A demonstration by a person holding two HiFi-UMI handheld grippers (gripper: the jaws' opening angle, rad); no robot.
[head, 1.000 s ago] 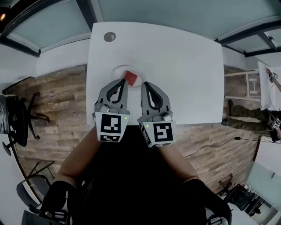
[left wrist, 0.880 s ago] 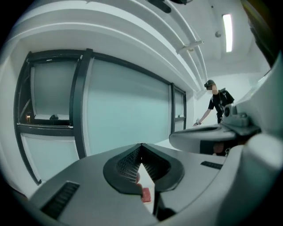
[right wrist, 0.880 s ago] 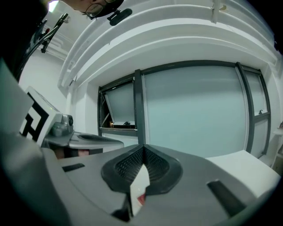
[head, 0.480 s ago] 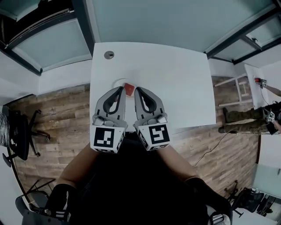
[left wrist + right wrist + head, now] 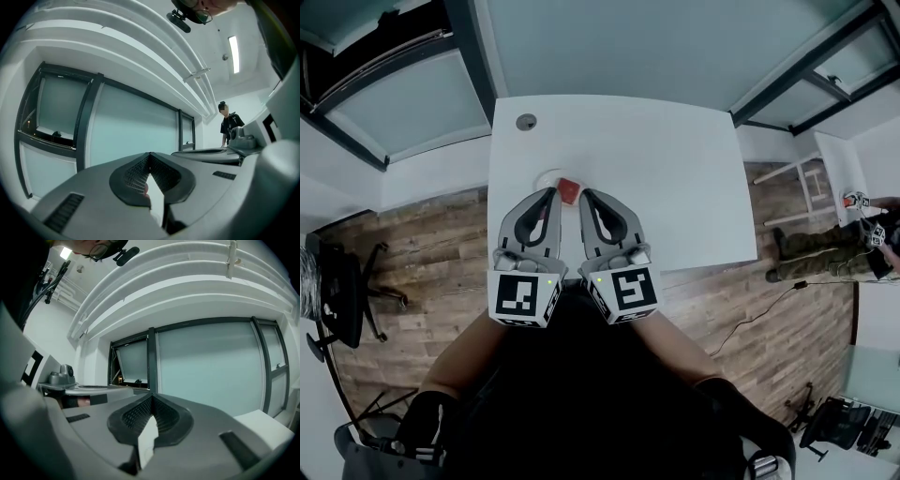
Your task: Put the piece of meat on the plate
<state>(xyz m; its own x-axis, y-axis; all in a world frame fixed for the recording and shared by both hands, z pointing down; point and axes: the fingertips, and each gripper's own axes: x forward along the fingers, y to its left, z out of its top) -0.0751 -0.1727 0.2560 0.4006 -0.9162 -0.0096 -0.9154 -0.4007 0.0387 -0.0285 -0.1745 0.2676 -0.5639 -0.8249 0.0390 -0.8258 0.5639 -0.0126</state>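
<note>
A red piece of meat point(image 5: 570, 187) lies on a white plate point(image 5: 546, 175) near the front left of the white table point(image 5: 675, 169). Both grippers are held level, side by side, above the table's near edge, and their tips cover part of the plate. My left gripper point(image 5: 551, 191) is shut with nothing in it; in the left gripper view its jaws point(image 5: 150, 155) meet at the tip. My right gripper point(image 5: 582, 193) is also shut and empty, its pads closed together point(image 5: 152, 398). Both gripper views look at the glass wall, not the table.
A round grey grommet point(image 5: 526, 122) sits at the table's far left. An office chair point(image 5: 342, 281) stands on the wood floor at left. A person point(image 5: 853, 244) is at the far right; a person point(image 5: 229, 124) also shows in the left gripper view.
Both grippers have risen and drawn back from the plate toward my body. The meat stays on the plate. Both stay shut.
</note>
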